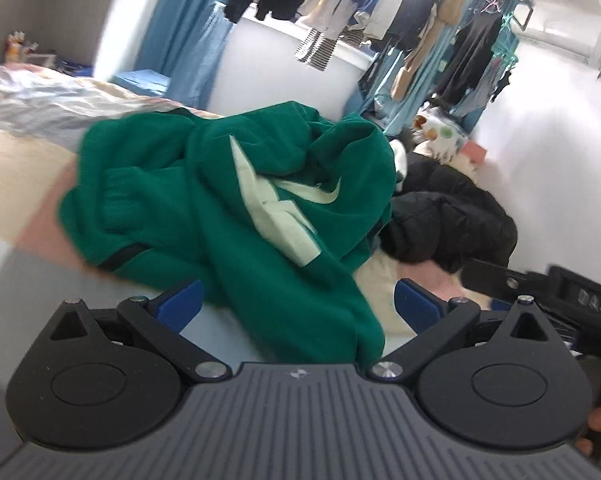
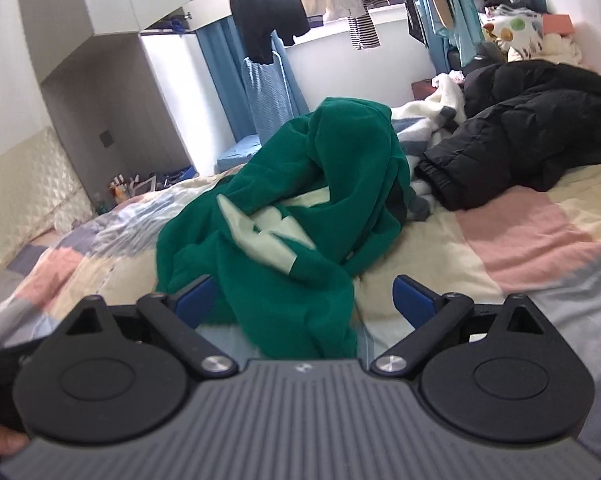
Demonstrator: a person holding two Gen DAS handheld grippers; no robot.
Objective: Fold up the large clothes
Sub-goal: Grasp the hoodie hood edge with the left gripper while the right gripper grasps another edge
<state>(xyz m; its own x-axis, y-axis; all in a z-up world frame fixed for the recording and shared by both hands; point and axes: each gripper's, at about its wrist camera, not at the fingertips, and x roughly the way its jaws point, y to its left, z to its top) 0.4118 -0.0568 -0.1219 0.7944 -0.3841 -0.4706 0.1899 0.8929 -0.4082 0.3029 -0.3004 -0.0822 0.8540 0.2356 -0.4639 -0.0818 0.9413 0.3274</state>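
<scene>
On the patchwork bed [image 2: 520,232] the crumpled green fleece sweatshirt [image 2: 296,216] lies straight ahead of us, its near tail running between the spread, empty jaws of both left gripper [image 1: 298,304] and right gripper [image 2: 304,300], neither plainly nearer.

The left gripper [image 1: 296,308] has a grey ribbed body with a small round emblem at its front edge. On either side sits a matte black teardrop-shaped housing with a raised oval disc and a triangular cut-out near its tip. Black link arms, pinned by shiny silver screws, run forward to blue fingers [image 1: 182,304]. The right gripper [image 2: 304,300] is built the same: grey ribbed plate, black housings, silver screws, blue fingers [image 2: 414,300]. In the left wrist view its black side bears pale raised lettering.
</scene>
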